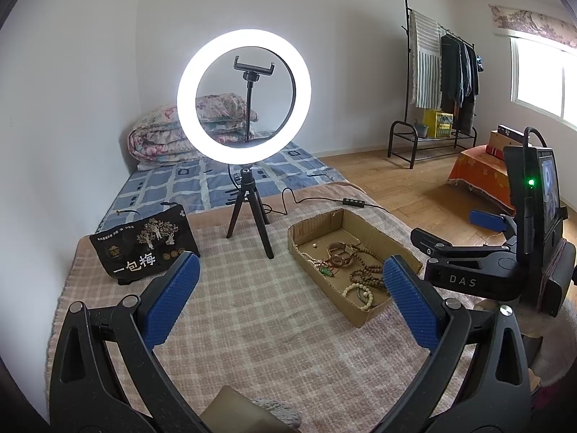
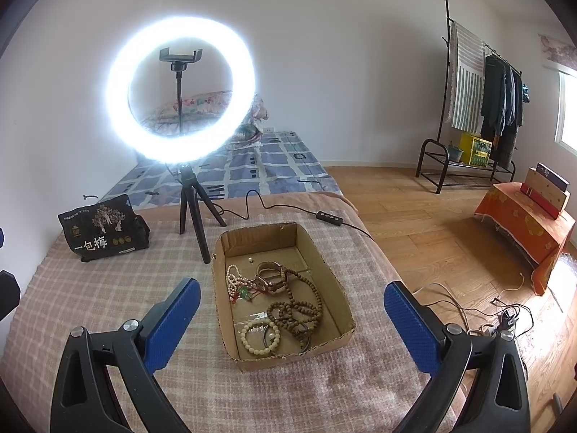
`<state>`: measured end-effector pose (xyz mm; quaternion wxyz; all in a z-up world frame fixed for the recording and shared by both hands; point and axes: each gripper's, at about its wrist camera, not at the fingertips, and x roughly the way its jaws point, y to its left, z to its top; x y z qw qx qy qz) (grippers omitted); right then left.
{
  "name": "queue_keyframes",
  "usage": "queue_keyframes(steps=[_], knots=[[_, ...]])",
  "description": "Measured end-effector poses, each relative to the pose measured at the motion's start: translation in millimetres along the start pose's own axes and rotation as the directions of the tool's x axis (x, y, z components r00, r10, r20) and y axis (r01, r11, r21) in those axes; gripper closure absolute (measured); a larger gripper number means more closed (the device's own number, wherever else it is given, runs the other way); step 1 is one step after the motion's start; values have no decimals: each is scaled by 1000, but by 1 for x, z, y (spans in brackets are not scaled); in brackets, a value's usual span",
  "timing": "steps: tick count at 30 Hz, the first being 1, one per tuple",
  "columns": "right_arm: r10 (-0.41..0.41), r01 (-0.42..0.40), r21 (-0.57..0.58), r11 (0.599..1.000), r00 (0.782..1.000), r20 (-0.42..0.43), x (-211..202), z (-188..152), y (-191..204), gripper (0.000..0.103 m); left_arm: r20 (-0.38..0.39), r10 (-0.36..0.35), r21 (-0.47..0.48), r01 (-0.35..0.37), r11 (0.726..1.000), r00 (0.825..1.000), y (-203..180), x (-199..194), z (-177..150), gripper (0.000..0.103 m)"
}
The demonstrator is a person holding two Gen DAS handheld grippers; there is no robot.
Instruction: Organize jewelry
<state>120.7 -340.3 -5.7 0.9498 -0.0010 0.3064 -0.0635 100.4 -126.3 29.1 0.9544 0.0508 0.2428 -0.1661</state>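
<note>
Just beyond the wide-open, empty right gripper, the cardboard tray of bead bracelets lies nearer than to the equally open left gripper.

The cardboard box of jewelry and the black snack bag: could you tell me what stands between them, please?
In both wrist views, the ring light's black tripod stands on the plaid blanket between the cardboard box and the black snack bag.

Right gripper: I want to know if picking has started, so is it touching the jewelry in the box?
Apart. In the right wrist view the right gripper is open, its fingers flanking the box, with nothing between them touching the jewelry.
</note>
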Motion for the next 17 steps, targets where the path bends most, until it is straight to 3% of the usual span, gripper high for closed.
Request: queue_keyframes(steps=[17], knots=[[-3, 3, -3, 1000, 1000, -4, 2, -2, 1, 0, 18, 3, 6, -3, 1000, 1000, -1, -4, 3, 0]])
